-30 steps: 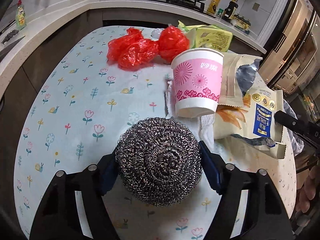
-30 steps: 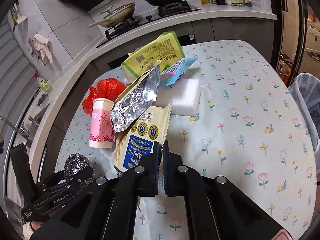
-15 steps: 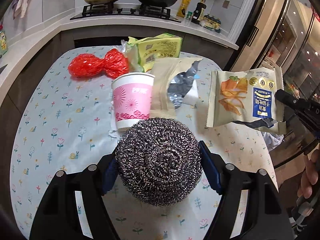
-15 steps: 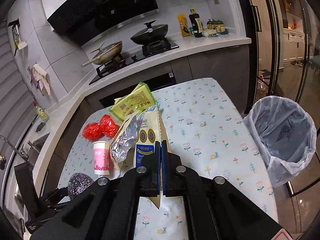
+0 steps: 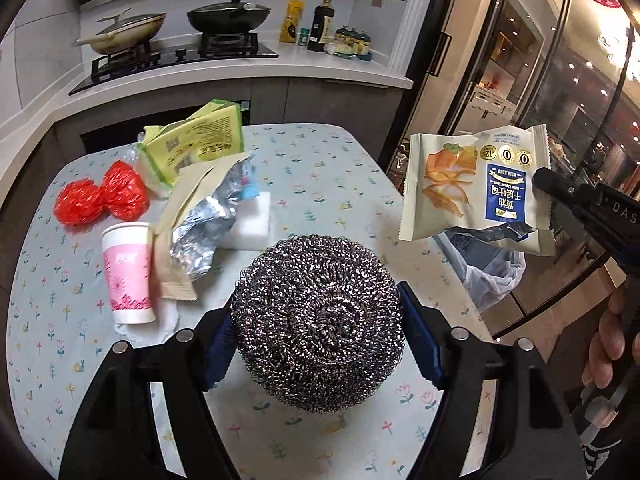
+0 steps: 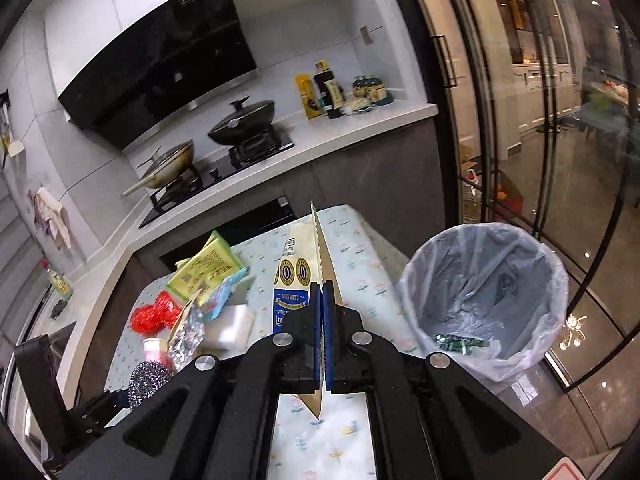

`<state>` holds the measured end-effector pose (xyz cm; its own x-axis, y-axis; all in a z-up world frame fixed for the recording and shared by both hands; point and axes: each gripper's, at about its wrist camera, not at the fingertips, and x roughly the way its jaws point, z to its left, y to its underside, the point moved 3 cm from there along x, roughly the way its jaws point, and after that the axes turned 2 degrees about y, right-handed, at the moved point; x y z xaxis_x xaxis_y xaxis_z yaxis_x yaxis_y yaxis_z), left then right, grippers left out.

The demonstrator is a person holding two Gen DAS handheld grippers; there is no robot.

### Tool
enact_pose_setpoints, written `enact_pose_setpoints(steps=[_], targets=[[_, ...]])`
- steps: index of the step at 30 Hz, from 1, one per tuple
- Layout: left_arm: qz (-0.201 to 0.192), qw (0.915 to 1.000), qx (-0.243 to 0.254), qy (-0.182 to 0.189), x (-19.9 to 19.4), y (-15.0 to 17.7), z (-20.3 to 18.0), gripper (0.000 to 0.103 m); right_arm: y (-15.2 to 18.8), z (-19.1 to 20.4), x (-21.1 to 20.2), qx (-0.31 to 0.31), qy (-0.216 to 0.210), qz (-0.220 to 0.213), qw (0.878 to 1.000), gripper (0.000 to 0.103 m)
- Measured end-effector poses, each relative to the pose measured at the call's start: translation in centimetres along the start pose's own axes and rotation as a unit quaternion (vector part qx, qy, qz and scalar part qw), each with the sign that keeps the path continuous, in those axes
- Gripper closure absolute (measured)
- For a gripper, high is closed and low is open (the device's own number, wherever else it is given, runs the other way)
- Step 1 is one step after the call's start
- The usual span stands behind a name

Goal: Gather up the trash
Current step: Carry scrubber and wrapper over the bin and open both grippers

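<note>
My left gripper is shut on a round steel wool scourer, held above the flowered table. My right gripper is shut on a cream and blue snack packet, which hangs in the air edge-on in its own view and flat-faced in the left wrist view. A bin with a clear liner stands on the floor right of the table, a small green wrapper at its bottom. The scourer and the left gripper show at lower left of the right wrist view.
On the table lie a pink paper cup, a torn foil pouch, a white sponge block, red plastic bags and a yellow-green packet. A counter with a stove and pans runs behind; glass doors stand at right.
Both grippers rose and swung right with their loads. The snack packet came up off the table pile, and the bin came into the right wrist view.
</note>
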<state>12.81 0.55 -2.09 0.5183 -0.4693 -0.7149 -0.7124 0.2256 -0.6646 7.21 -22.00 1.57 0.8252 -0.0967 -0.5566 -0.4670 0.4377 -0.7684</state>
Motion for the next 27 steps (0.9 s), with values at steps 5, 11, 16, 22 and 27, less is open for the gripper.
enact_pose_setpoints(steps=[5,11,16,22,27], targets=[[0.003,0.9993,0.029,0.023,1.9,-1.5,-4.3,0.034,-1.2,-3.9,-0.6,0.02,0.026,-0.014,0.999,0.101],[0.008,0.9967,0.064,0.048,4.6,-3.1,-9.4,0.033,-2.3,-8.7,-0.8,0.045,0.058,-0.021,0.997,0.101],[0.017,0.9943,0.081,0.067,7.5,-4.5,-12.8,0.033,-3.2,-12.3,-0.3,0.061,0.079,-0.02,0.995,0.101],[0.031,0.9918,0.099,0.075,10.7,-5.3,-15.7,0.033,-3.5,-15.4,1.2,0.08,0.096,-0.01,0.992,0.101],[0.042,0.9895,0.111,0.083,13.2,-6.0,-17.4,0.033,-3.5,-17.2,2.5,0.092,0.106,0.001,0.99,0.101]])
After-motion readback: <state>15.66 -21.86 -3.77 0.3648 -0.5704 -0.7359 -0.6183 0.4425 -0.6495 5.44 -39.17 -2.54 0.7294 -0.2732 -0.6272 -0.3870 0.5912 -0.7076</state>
